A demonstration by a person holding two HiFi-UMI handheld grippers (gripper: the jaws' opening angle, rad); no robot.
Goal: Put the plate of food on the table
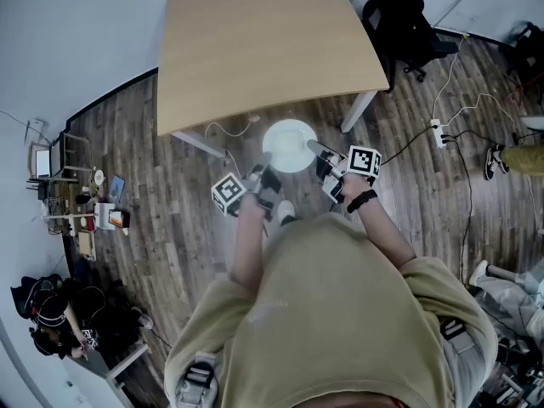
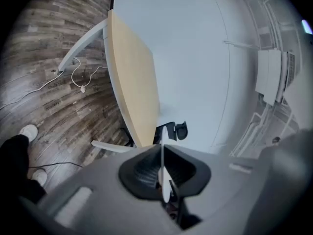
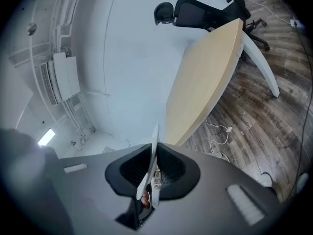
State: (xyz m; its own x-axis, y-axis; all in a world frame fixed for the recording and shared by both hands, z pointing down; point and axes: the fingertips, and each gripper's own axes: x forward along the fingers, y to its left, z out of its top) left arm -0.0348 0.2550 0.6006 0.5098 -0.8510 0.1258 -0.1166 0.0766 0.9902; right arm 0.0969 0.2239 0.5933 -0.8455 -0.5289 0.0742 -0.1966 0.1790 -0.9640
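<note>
Left gripper (image 1: 266, 167) and right gripper (image 1: 319, 150) pinch the plate (image 1: 289, 138), whole only overhead.

A dark wood-plank floor (image 1: 170, 228) fills the room. A black wheeled office chair (image 1: 406, 15) stands at the upper right, with a white power strip (image 1: 439, 132) and its trailing cables nearby. A thin white cable (image 2: 82, 88) loops on the boards. A person in black clothes (image 1: 51, 313) sits at lower left.
</note>
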